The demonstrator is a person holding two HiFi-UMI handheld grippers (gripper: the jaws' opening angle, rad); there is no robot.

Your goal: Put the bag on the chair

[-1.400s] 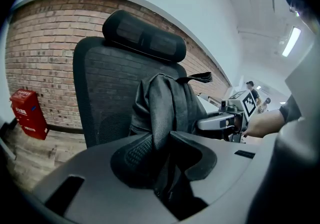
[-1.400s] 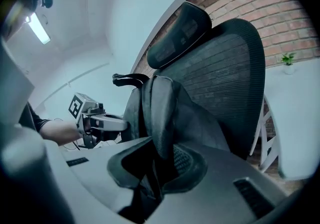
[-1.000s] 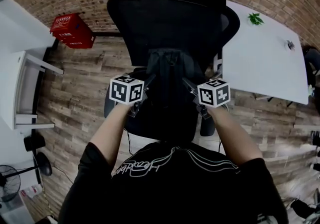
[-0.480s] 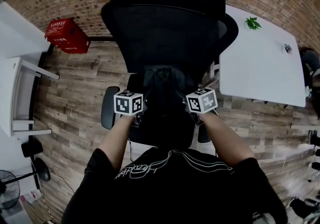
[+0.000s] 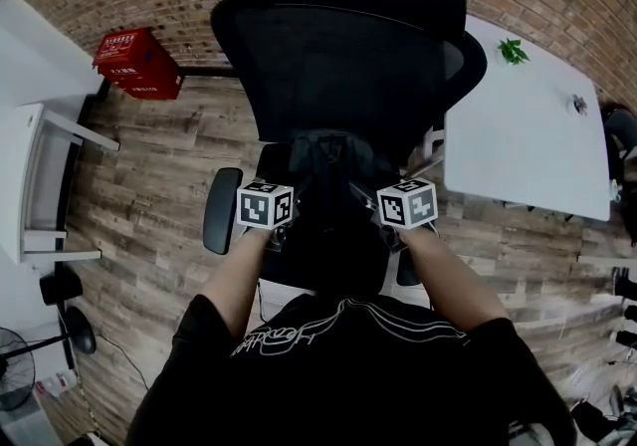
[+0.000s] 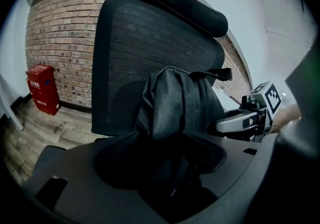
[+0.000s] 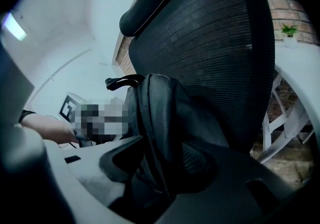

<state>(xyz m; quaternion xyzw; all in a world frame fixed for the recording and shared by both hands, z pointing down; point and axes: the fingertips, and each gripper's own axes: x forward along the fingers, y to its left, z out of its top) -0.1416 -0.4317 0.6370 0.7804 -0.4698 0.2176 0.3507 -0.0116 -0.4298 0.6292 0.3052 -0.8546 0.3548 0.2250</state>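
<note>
bag settled on office chair, grips letting go

at left, left gripper (image 5: 283,232) against the bag's flank, jaws just opened wide, dark fabric lying loose between them, not pinched. at centre, bag (image 5: 334,180) upright on the seat of the chair (image 5: 348,56), leaning on the mesh back, long axis vertical, straight ahead of both pairs of jaws, neither hand nearer. at right, right gripper (image 5: 391,231), jaws just parted about halfway, a fold of the bag between them, seemingly unpressed. from the head view, jaws tucked under the marker cubes (image 5: 265,205); from the gripper views, gaps plain, top handle (image 6: 215,74) too.
</note>
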